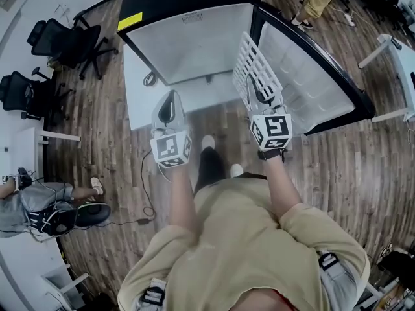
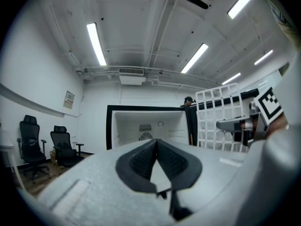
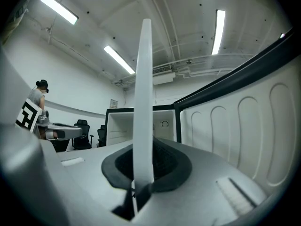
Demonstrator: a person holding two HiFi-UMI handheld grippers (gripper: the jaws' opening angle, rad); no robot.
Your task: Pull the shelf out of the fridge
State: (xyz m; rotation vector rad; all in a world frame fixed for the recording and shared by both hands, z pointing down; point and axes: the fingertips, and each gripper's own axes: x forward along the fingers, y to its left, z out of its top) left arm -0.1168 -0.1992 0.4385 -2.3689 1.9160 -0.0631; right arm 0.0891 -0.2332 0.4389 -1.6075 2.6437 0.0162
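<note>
Head view: both forearms reach forward toward the open fridge (image 1: pixel 188 44). The left tongs (image 1: pixel 168 99) hang over the wood floor (image 1: pixel 217 116) at the cavity's front edge. The right tongs (image 1: pixel 258 92) hold the white wire shelf (image 1: pixel 253 67), tilted up on edge outside the cavity, just beside the fridge door (image 1: pixel 318 83).

Left gripper view: jaws clenched, nothing between them; the shelf stands to the right.

Right gripper view: jaws clamp the shelf's edge, with the door's inner wall near on the right.

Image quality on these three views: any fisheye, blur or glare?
Head view: strong fisheye, floor planks bow, even light, fridge interior bright but readable. Left gripper view: dark vignetted corners, ceiling strip lights blown out, foreground soft. Right gripper view: same vignette, shelf edge-on, close and blurred.
</note>
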